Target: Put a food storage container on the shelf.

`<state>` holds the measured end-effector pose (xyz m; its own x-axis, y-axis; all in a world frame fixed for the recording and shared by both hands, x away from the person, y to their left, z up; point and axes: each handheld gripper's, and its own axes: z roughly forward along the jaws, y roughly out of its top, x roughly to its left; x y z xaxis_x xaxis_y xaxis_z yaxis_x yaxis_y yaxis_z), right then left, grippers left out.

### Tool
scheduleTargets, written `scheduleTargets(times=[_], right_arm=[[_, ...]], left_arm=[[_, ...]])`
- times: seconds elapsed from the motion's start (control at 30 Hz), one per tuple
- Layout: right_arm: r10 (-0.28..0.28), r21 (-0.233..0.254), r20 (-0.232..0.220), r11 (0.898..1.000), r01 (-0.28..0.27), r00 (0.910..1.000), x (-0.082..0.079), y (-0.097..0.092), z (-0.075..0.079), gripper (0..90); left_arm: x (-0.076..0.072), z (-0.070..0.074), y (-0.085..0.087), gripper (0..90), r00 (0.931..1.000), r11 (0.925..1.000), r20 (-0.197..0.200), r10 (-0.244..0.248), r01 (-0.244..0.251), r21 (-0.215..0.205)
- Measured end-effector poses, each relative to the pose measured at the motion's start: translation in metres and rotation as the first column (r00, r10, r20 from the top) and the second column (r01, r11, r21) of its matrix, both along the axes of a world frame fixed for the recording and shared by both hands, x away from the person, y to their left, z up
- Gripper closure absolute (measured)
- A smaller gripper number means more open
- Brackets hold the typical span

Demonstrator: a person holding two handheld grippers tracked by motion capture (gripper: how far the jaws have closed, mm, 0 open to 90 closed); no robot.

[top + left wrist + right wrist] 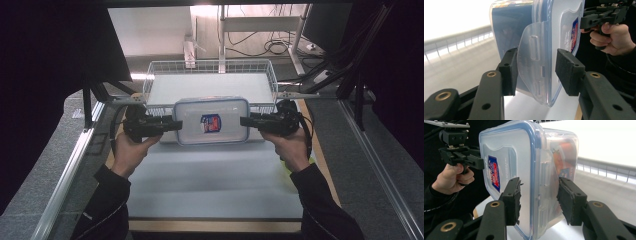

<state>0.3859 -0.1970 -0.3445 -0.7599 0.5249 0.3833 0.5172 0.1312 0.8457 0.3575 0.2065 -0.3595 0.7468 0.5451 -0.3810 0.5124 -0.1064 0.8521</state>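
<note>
My left gripper [176, 124] has its jaws half spread around the left end of the box [211, 120]. In the left gripper view one pad [510, 70] lies against the clear latch flap [531, 67]; the other pad stands off the lid face, so I cannot tell whether it is a real clamp. My right gripper [243, 121] does the same at the right end. In the right gripper view its pads [514, 200] straddle the lid rim and the latch, close in on both sides, though firm contact is unclear.

The box is clear plastic with a blue-edged lid, and it hangs level between my grippers, above the white mat [210, 185]. The lid carries a red, white and blue label [210, 123], its writing too small to read.

The wire basket [272, 75] sits just beyond, at the far edge. My hands reach in from the near side, forearms angled inward, and the grippers point level at each other.
</note>
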Motion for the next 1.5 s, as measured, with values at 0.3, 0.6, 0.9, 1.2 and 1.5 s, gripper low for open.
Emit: scheduleTargets(times=[0.3,0.6,0.9,1.2,1.5], right_arm=[[-0.005,-0.012,0.012,1.000,0.005,0.9999,0.024,0.006,0.035,54.2],[-0.017,-0.036,0.015,0.999,0.017,0.9997,0.046,0.012,0.049,53.0],[-0.031,-0.024,0.014,0.999,0.032,0.9994,0.069,0.014,0.063,52.9],[-0.040,0.005,-0.026,0.999,0.040,0.9989,0.092,0.017,0.055,52.7],[-0.047,-0.018,-0.051,0.999,0.046,0.9976,0.098,0.020,0.047,51.8]], left_arm=[[0.023,0.027,0.005,53.8,0.9999,0.9998,0.004,0.010,-0.010,-0.018],[0.046,0.048,0.007,53.5,0.9995,0.9995,0.002,0.032,-0.032,-0.002],[0.071,0.058,0.009,53.5,0.9993,0.9992,-0.001,0.037,-0.037,-0.014],[0.088,0.057,0.011,53.5,0.9982,0.9986,-0.028,0.053,-0.053,-0.004],[0.093,0.045,0.011,53.4,0.9970,0.9983,-0.053,0.057,-0.058,-0.002]])
